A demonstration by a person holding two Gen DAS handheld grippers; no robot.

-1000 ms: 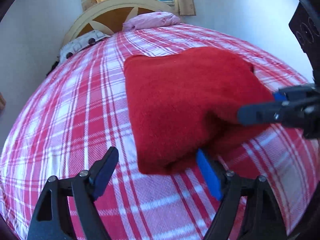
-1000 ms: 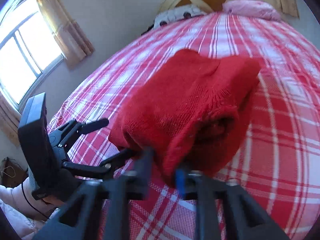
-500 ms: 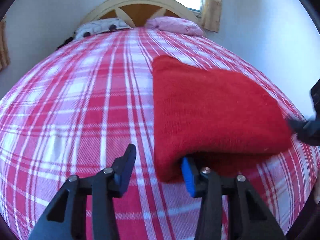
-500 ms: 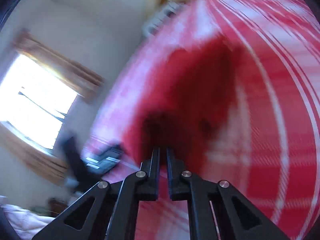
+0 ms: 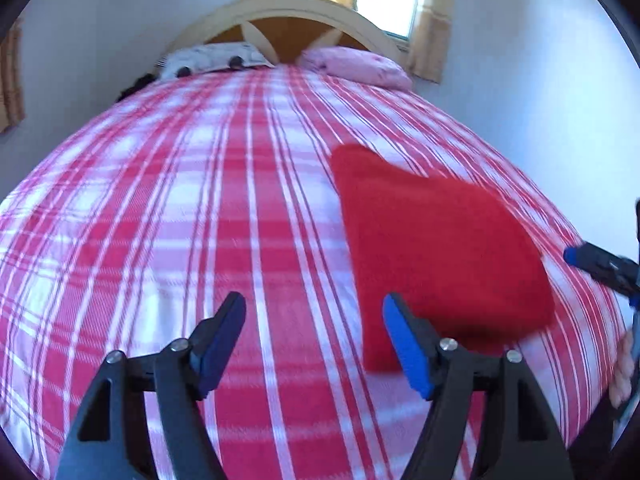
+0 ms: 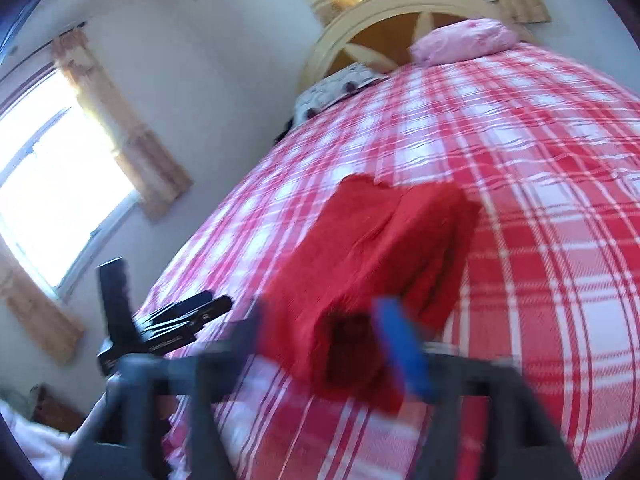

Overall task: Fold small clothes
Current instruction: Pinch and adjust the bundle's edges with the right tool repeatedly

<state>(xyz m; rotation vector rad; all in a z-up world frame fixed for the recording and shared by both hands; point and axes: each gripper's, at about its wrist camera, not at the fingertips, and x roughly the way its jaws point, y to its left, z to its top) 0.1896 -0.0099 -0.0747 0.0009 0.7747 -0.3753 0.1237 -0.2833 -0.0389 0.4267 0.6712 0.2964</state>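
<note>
the red sweater lies folded thick near the bed edge, plaid open beyond; both hand-held grippers, left and right, have just spread, gripping nothing.

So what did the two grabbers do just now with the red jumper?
Both let go. The right gripper was shut on the red jumper's near edge; its jaws have just been opening. The left gripper has opened too and slid off to the side. The jumper stays folded on the checked bed.

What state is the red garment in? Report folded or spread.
Folded. The red garment lies on the plaid bed as a compact, thick rectangle, layers showing at its near end.
</note>
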